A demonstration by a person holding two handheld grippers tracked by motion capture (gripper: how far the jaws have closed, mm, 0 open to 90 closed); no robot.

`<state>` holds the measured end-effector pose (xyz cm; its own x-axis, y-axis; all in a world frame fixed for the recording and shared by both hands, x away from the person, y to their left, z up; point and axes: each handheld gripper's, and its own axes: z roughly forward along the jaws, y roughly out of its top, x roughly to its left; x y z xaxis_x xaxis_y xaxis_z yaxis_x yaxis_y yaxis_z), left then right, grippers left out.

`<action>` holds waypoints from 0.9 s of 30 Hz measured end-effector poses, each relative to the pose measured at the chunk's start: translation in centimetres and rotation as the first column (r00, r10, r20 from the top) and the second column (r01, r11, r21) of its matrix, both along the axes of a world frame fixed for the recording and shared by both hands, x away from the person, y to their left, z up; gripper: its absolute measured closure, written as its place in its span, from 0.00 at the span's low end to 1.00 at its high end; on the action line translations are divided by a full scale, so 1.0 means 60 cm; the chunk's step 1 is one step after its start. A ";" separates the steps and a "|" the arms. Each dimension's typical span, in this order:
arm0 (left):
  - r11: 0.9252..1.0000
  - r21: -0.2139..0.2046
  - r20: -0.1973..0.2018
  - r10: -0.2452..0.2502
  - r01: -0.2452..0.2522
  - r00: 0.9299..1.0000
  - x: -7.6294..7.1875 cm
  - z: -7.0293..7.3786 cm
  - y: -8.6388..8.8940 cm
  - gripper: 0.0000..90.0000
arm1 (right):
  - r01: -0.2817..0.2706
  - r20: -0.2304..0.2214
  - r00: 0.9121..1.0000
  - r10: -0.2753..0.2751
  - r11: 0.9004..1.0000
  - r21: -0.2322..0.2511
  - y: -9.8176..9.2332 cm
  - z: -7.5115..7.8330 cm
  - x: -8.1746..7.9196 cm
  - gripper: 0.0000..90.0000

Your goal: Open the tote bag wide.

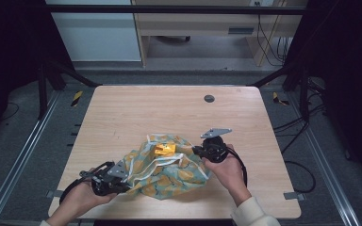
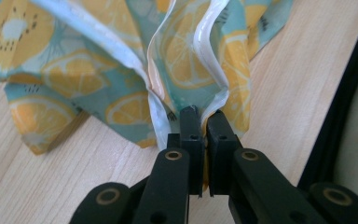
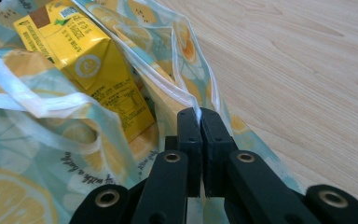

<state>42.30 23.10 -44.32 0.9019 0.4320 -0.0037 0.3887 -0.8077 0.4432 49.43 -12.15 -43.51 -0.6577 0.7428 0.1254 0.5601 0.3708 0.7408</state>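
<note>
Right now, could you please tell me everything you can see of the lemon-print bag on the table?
The bag is soft, thin teal fabric printed with yellow citrus slices, edged in white, with white strap handles. It lies crumpled and slack on the wooden table, toward the near edge, its mouth open. A yellow carton sits inside, partly showing. The left hand-held gripper is shut on a gathered edge; the right hand-held gripper is shut on the white-trimmed rim beside the carton.

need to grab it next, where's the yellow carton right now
The yellow carton lies inside the open lemon-print bag at the table's near middle, between the left gripper and right gripper.
</note>
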 end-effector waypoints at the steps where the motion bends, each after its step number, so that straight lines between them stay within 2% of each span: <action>1: 1.000 0.001 -0.003 0.004 -0.004 1.000 0.001 -0.002 0.002 0.97 | 0.002 -0.003 1.000 -0.002 1.000 -0.002 0.001 -0.001 0.001 0.98; 7: 0.999 0.022 0.010 0.027 -0.027 1.000 0.009 -0.010 0.007 0.97 | 0.006 -0.016 1.000 -0.006 1.000 -0.015 0.006 -0.011 0.009 0.98; 10: 0.999 0.014 0.003 0.050 -0.050 0.999 0.017 -0.018 0.014 0.97 | 0.018 -0.032 0.999 -0.018 1.000 -0.010 0.010 -0.018 0.021 0.98; 13: 0.999 0.013 -0.003 0.053 -0.053 0.999 0.017 -0.020 0.017 0.97 | 0.018 -0.046 0.999 -0.019 1.000 -0.013 0.012 -0.022 0.025 0.98; 14: 0.999 0.012 -0.005 0.053 -0.053 0.999 0.017 -0.020 0.018 0.97 | 0.017 -0.064 0.998 -0.019 1.000 -0.023 0.016 -0.026 0.026 0.97; 17: 0.998 0.009 -0.008 0.061 -0.061 0.998 0.017 -0.023 0.021 0.97 | 0.004 -0.061 0.998 -0.006 0.999 -0.036 0.018 -0.029 0.027 0.97; 18: 0.998 0.005 -0.009 0.065 -0.065 0.998 0.019 -0.025 0.022 0.97 | 0.010 -0.077 0.997 -0.013 0.999 -0.040 0.019 -0.029 0.027 0.96; 21: 0.996 -0.009 -0.012 0.088 -0.088 0.996 0.022 -0.029 0.026 0.97 | 0.017 -0.077 0.997 -0.020 0.999 -0.038 0.020 -0.030 0.029 0.96; 27: 0.996 -0.009 -0.015 0.092 -0.092 0.996 0.022 -0.032 0.030 0.96 | 0.020 -0.078 0.997 -0.023 0.999 -0.044 0.023 -0.033 0.031 0.96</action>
